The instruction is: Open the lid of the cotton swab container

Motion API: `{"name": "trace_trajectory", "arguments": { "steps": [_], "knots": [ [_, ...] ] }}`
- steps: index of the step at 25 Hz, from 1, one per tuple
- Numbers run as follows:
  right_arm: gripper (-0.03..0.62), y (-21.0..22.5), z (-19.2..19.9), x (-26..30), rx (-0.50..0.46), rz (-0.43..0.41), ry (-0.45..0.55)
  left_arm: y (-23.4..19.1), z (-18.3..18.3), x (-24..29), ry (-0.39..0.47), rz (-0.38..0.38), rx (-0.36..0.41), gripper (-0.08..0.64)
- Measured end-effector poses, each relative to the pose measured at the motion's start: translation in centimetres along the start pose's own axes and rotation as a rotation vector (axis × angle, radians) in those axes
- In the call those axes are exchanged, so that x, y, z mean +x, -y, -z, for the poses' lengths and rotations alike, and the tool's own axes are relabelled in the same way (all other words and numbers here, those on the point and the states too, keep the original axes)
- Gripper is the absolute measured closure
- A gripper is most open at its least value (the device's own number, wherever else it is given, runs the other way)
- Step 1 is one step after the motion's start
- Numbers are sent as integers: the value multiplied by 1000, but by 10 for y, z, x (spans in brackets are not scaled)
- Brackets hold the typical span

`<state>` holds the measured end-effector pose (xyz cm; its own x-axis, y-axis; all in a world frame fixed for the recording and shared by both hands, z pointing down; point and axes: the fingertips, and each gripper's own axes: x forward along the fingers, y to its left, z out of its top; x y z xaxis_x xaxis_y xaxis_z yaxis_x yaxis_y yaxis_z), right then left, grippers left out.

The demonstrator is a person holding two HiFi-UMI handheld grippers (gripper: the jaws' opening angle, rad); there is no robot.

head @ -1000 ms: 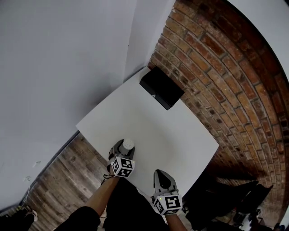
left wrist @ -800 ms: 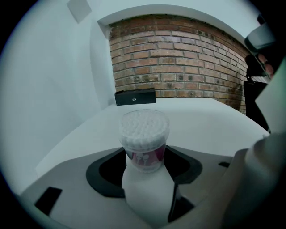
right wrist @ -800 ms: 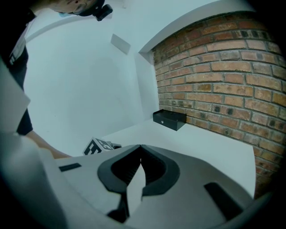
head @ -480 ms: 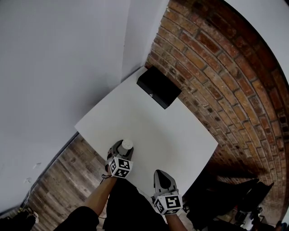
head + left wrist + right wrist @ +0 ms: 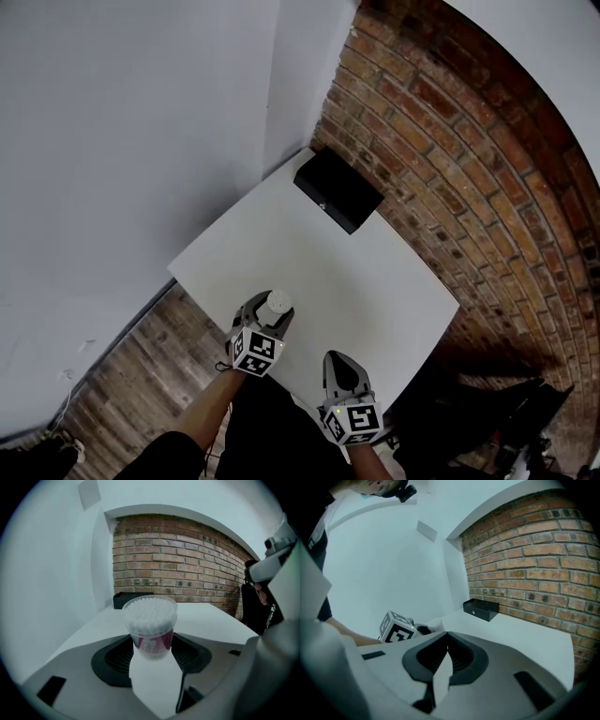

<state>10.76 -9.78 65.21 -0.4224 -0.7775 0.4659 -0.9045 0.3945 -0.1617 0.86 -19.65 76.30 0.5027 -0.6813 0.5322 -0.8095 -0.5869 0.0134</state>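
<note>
While the left fingers point(image 5: 115, 658) pinch the container point(image 5: 150, 620) by its lower body, having just been closing on it, the clear lid point(image 5: 151, 601) looks seated on top, swabs packed white under it. The left gripper point(image 5: 270, 309) holds it upright over the counter point(image 5: 356, 272), at the end farthest from the box point(image 5: 337, 190). The right fingers point(image 5: 461, 660) are pressed together with nothing between them. The right gripper point(image 5: 342, 370) hangs at that same end, farther from the box than the container is.

I judge the step in hand to be securing the body, with the lid not yet touched. Next, the right fingers would need to spread, cross to the lid, and grip its rim. They would then lift or twist it while the left grip stays firm, without crushing the thin wall.
</note>
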Motion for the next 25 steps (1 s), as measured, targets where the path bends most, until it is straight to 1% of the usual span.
{"name": "trace_trajectory", "arguments": {
  "steps": [5, 8, 12, 14, 18, 22, 25],
  "knots": [
    [572, 2, -23, 2, 3, -3, 39, 3, -32, -15, 7, 62, -25, 298],
    [572, 3, -36, 4, 6, -5, 64, 1, -53, -23, 27, 70, -26, 298],
    [572, -1, -50, 5, 6, -13, 87, -3, -73, -35, 42, 83, -54, 298],
    [572, -2, -58, 4, 1, -17, 101, -2, -82, -41, 41, 94, -36, 298],
    [572, -6, -80, 1, -19, -38, 144, 5, -102, -56, 44, 125, 38, 298],
    [572, -22, -107, -4, -41, -148, 197, 18, -125, -72, 54, 170, 99, 298],
    [572, -30, -122, -10, -70, -184, 211, 30, -138, -85, 53, 197, 141, 298]
  ]
}}
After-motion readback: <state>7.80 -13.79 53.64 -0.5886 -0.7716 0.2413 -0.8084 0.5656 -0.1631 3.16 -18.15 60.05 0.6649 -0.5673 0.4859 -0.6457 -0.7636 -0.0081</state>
